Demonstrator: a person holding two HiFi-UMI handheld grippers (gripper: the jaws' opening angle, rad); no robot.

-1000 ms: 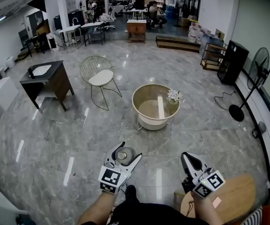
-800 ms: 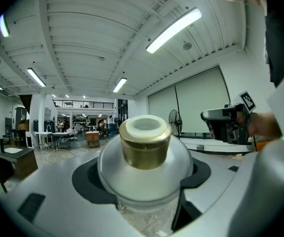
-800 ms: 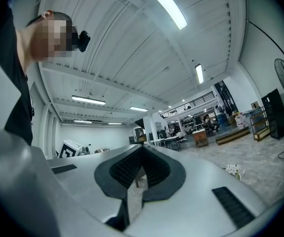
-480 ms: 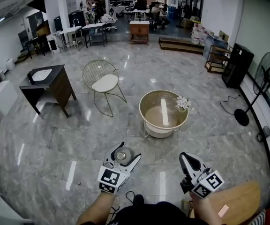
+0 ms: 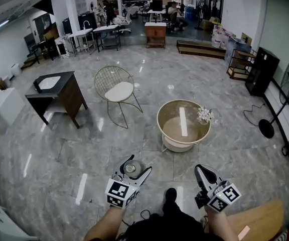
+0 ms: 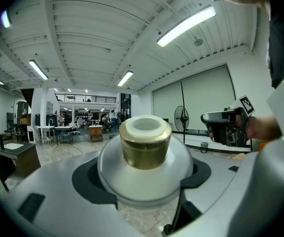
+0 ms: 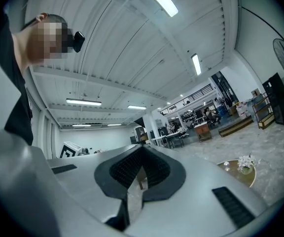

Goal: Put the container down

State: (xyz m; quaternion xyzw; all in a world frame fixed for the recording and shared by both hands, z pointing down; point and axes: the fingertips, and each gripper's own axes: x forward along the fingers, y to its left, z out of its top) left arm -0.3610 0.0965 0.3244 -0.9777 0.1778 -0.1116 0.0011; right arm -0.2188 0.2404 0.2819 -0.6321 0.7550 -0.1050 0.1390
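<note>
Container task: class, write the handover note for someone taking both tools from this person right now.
Left tool: shut on the container, a clear jar with a gold cap, cap up, held in the air above the marble floor.
Right tool: shut, nothing in it, out at the person's right.
Done: the container is in hand.
Left: it is not yet put down. Likely spots are the round table ahead or the wooden top at the right. Pick one, lower, open.
</note>
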